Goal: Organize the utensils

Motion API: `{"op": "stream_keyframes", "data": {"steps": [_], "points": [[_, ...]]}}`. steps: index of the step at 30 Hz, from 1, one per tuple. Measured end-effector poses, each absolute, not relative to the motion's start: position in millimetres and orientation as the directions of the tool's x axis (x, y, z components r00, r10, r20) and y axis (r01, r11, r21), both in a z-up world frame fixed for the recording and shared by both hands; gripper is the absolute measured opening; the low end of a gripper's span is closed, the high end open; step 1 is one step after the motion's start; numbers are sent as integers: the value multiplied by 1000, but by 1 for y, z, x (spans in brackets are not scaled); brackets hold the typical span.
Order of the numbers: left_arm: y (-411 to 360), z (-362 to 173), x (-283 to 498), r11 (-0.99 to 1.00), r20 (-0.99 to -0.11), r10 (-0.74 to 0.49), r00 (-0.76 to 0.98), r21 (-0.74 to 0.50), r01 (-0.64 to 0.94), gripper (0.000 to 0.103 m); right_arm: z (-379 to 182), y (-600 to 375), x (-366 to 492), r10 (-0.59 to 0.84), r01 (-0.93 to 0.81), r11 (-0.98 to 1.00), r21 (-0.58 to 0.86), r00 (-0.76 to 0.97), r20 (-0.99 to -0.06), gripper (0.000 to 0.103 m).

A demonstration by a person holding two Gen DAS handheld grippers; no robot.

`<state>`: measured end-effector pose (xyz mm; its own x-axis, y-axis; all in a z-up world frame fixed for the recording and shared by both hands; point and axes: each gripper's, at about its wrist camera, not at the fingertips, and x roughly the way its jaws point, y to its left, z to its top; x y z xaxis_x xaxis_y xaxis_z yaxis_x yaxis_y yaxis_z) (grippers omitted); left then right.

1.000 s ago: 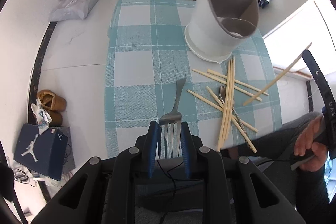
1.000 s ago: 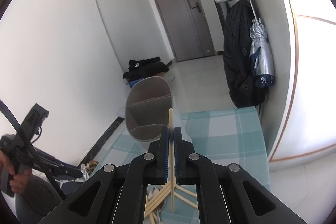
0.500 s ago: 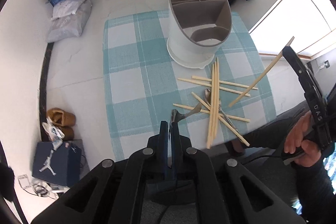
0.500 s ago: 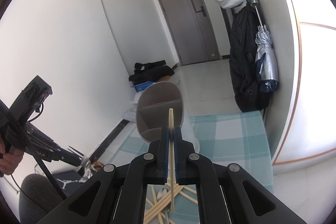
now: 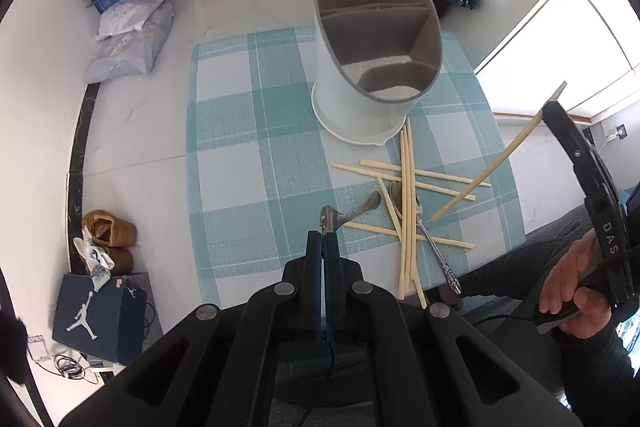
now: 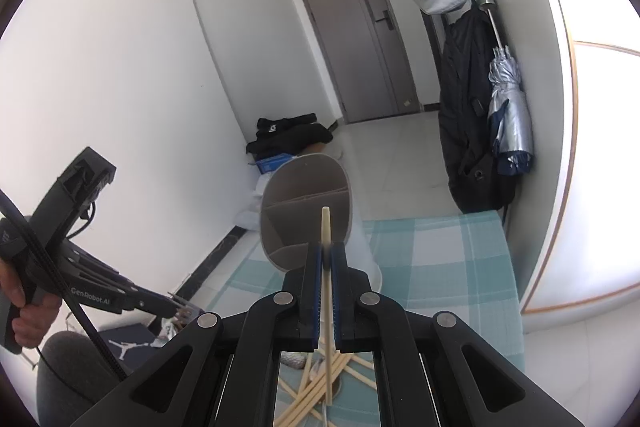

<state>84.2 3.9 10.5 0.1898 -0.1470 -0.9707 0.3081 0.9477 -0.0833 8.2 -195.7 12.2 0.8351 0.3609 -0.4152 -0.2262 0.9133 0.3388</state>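
Item: steel fork [image 5: 348, 215], clamped edge-on in our left gripper [image 5: 324, 247], aloft above the teal checked cloth [image 5: 240, 147].
Item: pale wooden chopstick [image 6: 327, 267], pinched in our right gripper [image 6: 328, 263], aimed at the grey three-compartment utensil holder [image 6: 306, 211] at twelve o'clock.
Item: loose chopsticks [image 5: 406, 211] and spoon [image 5: 424, 227], at six o'clock of the holder.
Risk, as we judge: the thin edge grip lets the fork twist and drop; the long chopstick may strike the rim.

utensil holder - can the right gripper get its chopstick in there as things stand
Probably yes. The right gripper is shut on a chopstick aimed toward the utensil holder, whose compartments look empty and open on top. Nothing sits between them; the left gripper with its fork is off to the side.
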Motion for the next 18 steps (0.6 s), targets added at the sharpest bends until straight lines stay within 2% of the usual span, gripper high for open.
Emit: {"op": "stream_keyframes", "data": {"steps": [9,18], "points": [[-22,61,77,895,-964,-113,241,6,447,0,30,-193,8,363,-255,918,304,848,-387,4],[-35,153,86,845,-936,-162,313,32,534,0,79,-205,29,390,-291,905,310,860,-330,4]]}}
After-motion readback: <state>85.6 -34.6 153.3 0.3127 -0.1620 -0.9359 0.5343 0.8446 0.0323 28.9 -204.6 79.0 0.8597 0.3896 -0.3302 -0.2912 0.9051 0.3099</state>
